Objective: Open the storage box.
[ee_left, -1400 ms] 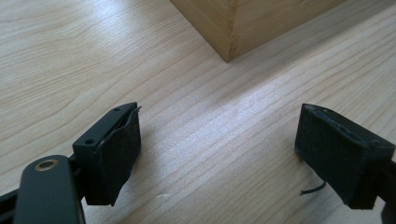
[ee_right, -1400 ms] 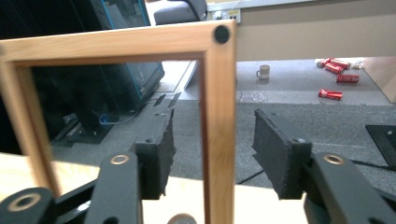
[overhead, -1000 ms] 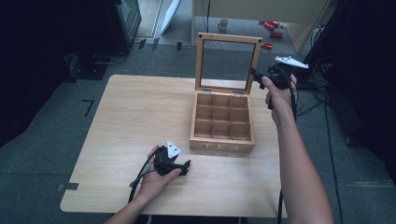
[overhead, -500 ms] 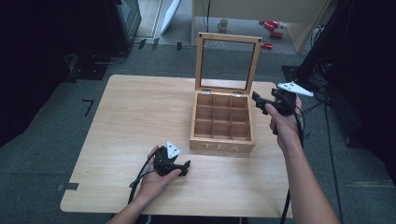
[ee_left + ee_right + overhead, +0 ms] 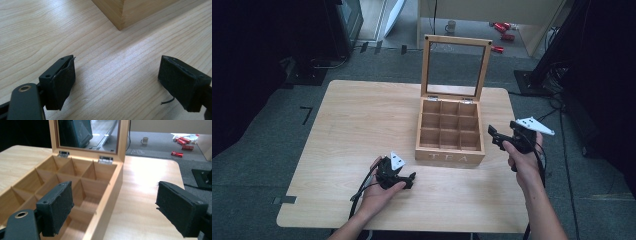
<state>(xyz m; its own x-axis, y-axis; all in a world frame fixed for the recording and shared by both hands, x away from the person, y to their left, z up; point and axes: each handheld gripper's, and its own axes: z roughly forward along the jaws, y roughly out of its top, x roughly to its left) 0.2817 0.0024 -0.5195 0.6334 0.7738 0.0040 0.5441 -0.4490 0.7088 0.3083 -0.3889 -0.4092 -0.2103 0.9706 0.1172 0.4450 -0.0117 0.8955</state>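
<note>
A wooden tea box (image 5: 450,150) marked TEA stands right of the table's middle. Its glass lid (image 5: 456,67) is upright and its several compartments (image 5: 62,182) look empty. My right gripper (image 5: 493,137) is held just off the box's right side, open, with nothing between the jaws. In the right gripper view this gripper (image 5: 113,205) straddles the box's right wall (image 5: 110,192). My left gripper (image 5: 410,178) rests low on the table, in front of the box's left front corner (image 5: 120,15). It (image 5: 117,77) is open over bare wood.
The light wooden table (image 5: 352,120) has bare room to the left of the box. On the floor beyond the table are a mug (image 5: 451,26), red items (image 5: 499,27) and dark equipment (image 5: 337,20). A black stand (image 5: 532,80) lies right of the table.
My right gripper has come away from the lid's right edge, moving down and toward the person to beside the box's right front. The left gripper has stayed put.
</note>
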